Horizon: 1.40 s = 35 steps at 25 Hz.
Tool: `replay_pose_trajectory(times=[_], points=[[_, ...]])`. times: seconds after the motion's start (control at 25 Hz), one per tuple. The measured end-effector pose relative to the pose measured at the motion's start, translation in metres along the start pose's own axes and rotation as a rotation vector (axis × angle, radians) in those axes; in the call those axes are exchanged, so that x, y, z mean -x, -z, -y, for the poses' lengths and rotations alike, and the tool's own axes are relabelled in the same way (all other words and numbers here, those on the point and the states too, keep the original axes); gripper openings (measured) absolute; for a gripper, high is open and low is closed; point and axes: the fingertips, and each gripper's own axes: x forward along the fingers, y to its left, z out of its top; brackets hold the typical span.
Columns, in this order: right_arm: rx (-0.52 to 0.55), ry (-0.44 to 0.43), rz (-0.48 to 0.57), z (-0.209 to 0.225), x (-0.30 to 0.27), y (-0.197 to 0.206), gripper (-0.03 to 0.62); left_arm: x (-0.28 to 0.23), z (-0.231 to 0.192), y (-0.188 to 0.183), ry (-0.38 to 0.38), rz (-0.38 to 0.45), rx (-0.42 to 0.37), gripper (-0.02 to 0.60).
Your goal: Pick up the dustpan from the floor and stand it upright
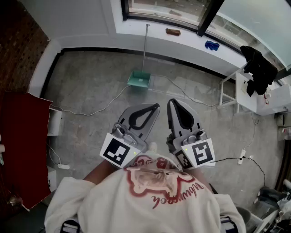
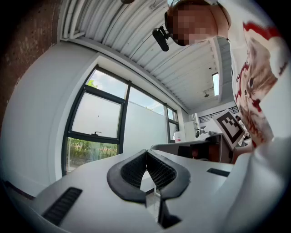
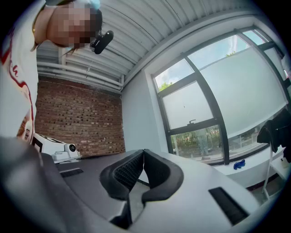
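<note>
- Left gripper (image 2: 146,153) held out low in front of the body, jaws together, black tips touching, nothing between them.
- Right gripper (image 3: 143,151) just beside it, jaws pressed together too, nothing between them.
- Both grippers side by side over the grey floor (image 1: 91,82), close together but not touching, both pointing toward the window wall.
- Black and white square marker on the back of each gripper, near the white sweater with red print (image 1: 150,191).
- Green dustpan (image 1: 138,78) far ahead of the grippers, well apart from both, down on the floor near the wall under the window (image 1: 168,9).
- Long thin handle (image 1: 145,48) going from the pan up the picture toward the window ledge; hard to tell from above whether standing up or lying flat.
- White cable (image 1: 91,112) snaking over the floor, passing just by the dustpan.
- Small brown thing (image 1: 173,31) and small blue thing (image 1: 212,45) on the window ledge, apart from each other.
- Black clothes (image 1: 259,68) hanging on a white rack (image 1: 229,91) at the right.
- Big red sheet (image 1: 22,145) at the left side.
- White power strip (image 1: 242,157) on the floor at the right, with a black cord.
- Brick wall (image 3: 77,118) showing behind the right gripper in its own view.
</note>
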Motion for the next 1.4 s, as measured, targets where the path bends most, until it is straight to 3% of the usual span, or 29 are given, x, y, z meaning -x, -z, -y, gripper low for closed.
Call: replay_pose_trajectory(times=[0.64, 1.4], points=[[-0.005, 0.011, 0.035, -0.002, 0.001, -0.011, 0.025, 0.0, -0.001, 0.002, -0.011, -0.006, 0.021, 0.02], [0.013, -0.03, 0.051, 0.024, 0.014, -0.012, 0.025, -0.022, 0.011, 0.011, -0.079, -0.003, 0.058, 0.019]])
